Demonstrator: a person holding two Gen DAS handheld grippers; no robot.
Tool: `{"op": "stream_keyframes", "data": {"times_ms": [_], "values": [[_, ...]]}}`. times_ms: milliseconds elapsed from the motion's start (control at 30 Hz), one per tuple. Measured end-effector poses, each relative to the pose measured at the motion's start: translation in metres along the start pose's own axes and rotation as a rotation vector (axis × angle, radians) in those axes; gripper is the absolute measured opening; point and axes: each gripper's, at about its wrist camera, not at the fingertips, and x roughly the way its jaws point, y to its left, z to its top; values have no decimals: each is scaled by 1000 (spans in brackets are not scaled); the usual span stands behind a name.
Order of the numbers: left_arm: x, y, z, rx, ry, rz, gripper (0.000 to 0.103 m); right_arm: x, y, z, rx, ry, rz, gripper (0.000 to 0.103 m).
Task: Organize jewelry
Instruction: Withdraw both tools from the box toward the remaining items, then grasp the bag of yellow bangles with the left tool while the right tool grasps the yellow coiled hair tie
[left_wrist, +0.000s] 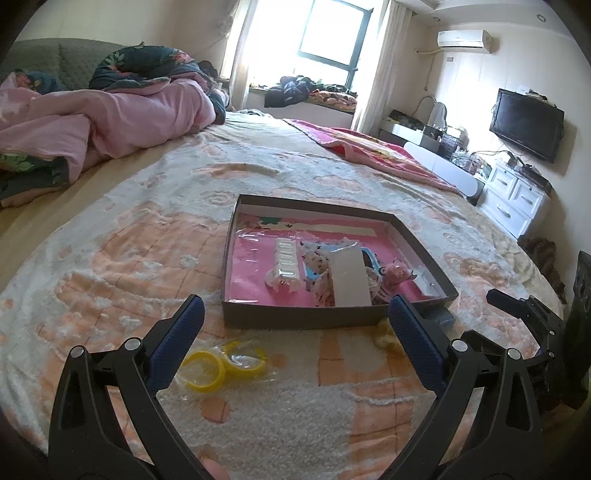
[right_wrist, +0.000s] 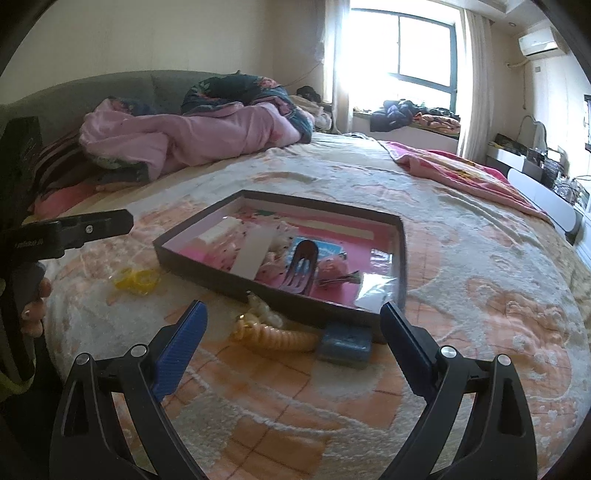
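Yellow bangles (left_wrist: 225, 363) on bedspread (left_wrist: 110, 258), dark tray (left_wrist: 295, 317) beyond, both grippers' jaws spread, empty.

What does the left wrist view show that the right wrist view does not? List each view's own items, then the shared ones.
Left wrist only: the wall television and the white drawer unit below it.

Right wrist only: a small blue case and a cream coiled hair tie on the bed in front of the box, and a dark comb inside it.

Both: the shallow cardboard box of accessories, the yellow bangles on the patterned bedspread, the pink quilt, and the window. Each gripper's jaws stand open.
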Motion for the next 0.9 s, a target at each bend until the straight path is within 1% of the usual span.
{"op": "stream_keyframes", "data": {"times_ms": [200,467,900], "values": [[-2,5,-5,1,12,16,91,3,13,-5,-39,13,24,92],[-3,12,-15,4,40,46,91,6,20,-8,-66,22,33,92],[18,37,-37,-5,154,121,91,18,21,-17,-73,48,25,91]]}}
